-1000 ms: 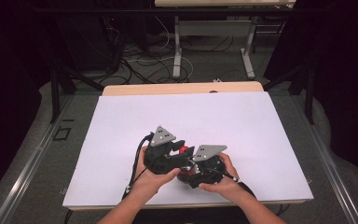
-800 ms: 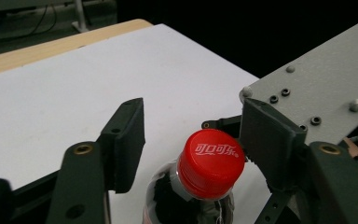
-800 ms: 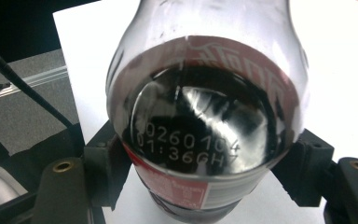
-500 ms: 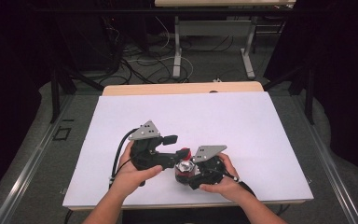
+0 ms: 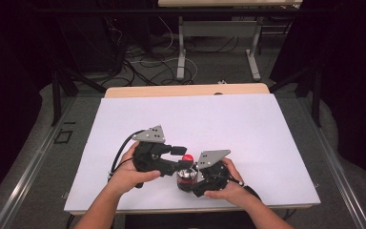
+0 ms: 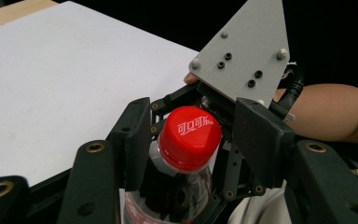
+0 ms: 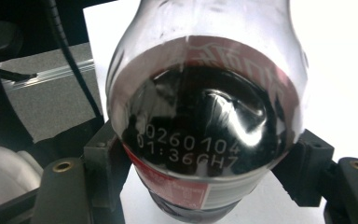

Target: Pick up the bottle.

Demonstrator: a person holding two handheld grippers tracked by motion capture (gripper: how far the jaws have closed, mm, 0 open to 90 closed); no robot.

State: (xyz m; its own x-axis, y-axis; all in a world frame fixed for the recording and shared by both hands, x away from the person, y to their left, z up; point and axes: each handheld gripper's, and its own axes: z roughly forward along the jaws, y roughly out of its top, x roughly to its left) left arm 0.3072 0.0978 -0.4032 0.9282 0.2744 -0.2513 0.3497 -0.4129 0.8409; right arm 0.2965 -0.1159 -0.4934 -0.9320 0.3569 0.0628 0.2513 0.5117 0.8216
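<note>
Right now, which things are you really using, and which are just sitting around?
In use:
- cola bottle, clamped in the right gripper
- its red cap, between the jaws of the left gripper, which have just been closing

Just around:
- white board
- floor cables
- far table's legs

From my remote seat, the bottle (image 7: 205,116) reads as clear glossy plastic, with bright highlights on its rounded shoulder above the dark liquid. Its label (image 7: 186,191) looks like thin printed film, smooth and slightly shiny. The red cap (image 6: 190,135) is smooth plastic with a soft sheen and fine ribbing down its side. The left gripper (image 6: 191,154) has matt black plastic jaws with brass-coloured metal bushings at the joints. The right gripper (image 7: 205,182) shows the same dull black finish. The grey plate (image 6: 247,51) looks like brushed matt metal with dark screws. The table (image 5: 248,124) carries a smooth matt white sheet; a bare wooden edge (image 5: 186,90) shows behind it.
</note>
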